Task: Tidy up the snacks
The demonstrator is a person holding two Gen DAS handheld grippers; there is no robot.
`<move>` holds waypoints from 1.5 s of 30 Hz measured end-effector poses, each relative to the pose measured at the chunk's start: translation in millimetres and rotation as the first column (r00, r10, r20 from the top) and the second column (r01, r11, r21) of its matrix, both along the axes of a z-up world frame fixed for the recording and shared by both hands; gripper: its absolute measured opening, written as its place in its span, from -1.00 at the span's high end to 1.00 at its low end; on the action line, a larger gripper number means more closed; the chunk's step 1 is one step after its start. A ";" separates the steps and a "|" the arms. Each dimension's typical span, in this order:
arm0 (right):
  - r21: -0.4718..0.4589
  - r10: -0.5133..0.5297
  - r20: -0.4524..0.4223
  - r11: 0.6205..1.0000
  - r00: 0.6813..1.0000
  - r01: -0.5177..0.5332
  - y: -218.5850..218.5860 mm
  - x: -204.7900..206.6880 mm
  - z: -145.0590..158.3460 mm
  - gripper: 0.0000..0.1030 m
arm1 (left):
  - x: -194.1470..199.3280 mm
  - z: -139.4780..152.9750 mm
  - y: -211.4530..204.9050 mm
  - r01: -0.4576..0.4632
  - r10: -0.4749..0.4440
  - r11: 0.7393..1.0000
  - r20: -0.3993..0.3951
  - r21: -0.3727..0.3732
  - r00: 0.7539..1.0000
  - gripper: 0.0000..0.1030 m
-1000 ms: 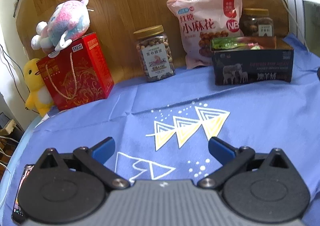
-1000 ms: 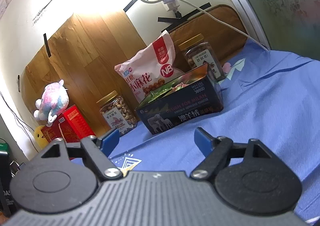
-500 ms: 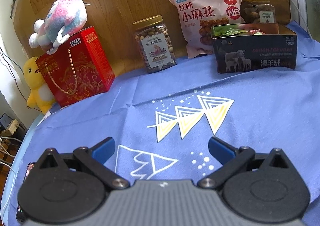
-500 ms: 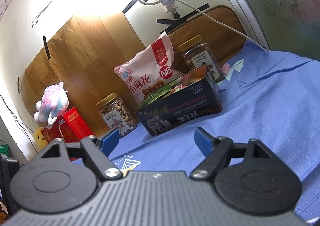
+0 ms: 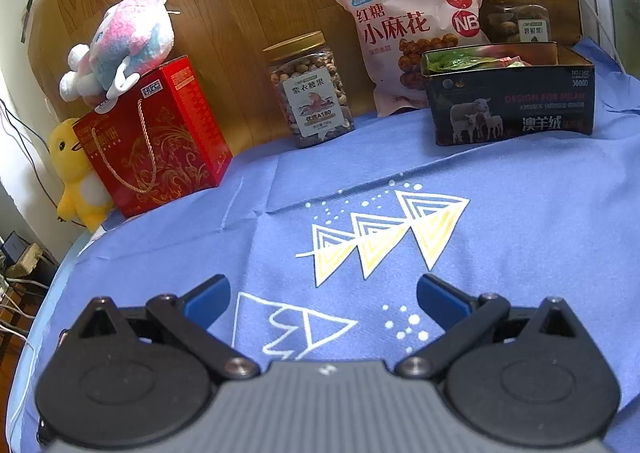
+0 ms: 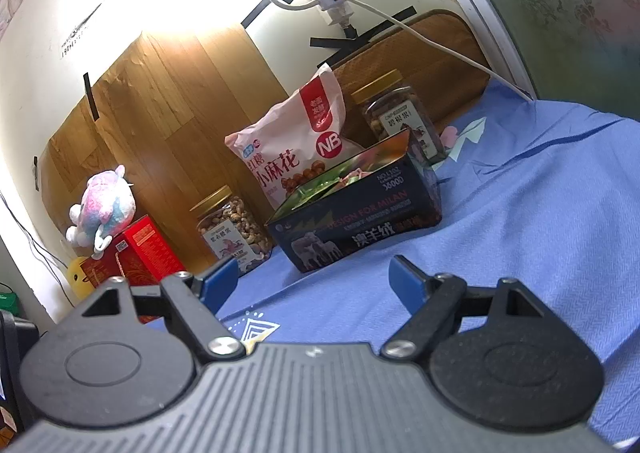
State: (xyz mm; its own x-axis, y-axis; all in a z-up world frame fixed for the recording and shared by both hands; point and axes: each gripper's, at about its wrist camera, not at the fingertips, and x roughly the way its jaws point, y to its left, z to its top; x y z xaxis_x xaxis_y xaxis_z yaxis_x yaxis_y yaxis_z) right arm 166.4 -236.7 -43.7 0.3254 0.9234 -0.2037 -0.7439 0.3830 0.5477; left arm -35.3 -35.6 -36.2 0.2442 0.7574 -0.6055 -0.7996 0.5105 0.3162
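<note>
A dark open tin box (image 5: 512,109) (image 6: 356,229) holding green and pink snack packets stands at the back right of the blue cloth. Behind it lean a pink snack bag (image 5: 412,33) (image 6: 292,157) and a gold-lidded nut jar (image 5: 516,19) (image 6: 400,121). A second nut jar (image 5: 310,91) (image 6: 230,231) stands to the left. My left gripper (image 5: 323,299) is open and empty over the cloth's triangle print. My right gripper (image 6: 314,281) is open and empty, in front of the tin, apart from it.
A red gift box (image 5: 156,137) (image 6: 136,253) with a pink plush (image 5: 124,43) on top and a yellow duck plush (image 5: 74,169) stand at the back left, near the table's left edge. Wood panels back the table. Cables (image 6: 400,21) hang on the wall.
Both grippers have drawn back a little from the snacks; the items look slightly farther and more centred. Both stay open and empty.
</note>
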 end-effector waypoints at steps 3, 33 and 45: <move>0.000 0.001 0.000 1.000 1.000 -0.001 -0.1 0.5 0.1 -0.64 | 0.1 -0.1 -0.1 0.001 -0.001 1.000 -0.001 -0.001 1.000 -1.00; -0.002 -0.008 -0.008 1.000 1.000 0.008 0.4 0.8 -5.0 -0.64 | 3.4 -3.3 -4.1 0.015 -0.015 1.000 -0.012 -0.008 1.000 -1.00; -0.003 -0.006 -0.010 1.000 1.000 0.006 0.6 1.6 -5.4 -0.64 | 4.6 -4.9 -4.4 0.018 -0.018 1.000 -0.019 -0.011 1.000 -1.00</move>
State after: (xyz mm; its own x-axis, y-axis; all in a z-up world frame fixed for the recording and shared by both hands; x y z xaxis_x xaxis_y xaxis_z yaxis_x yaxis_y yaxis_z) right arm 168.0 -236.1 -49.1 0.3286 0.9208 -0.2099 -0.7362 0.3890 0.5538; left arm -30.6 -40.0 -41.0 0.2460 0.7462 -0.6186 -0.7841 0.5284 0.3256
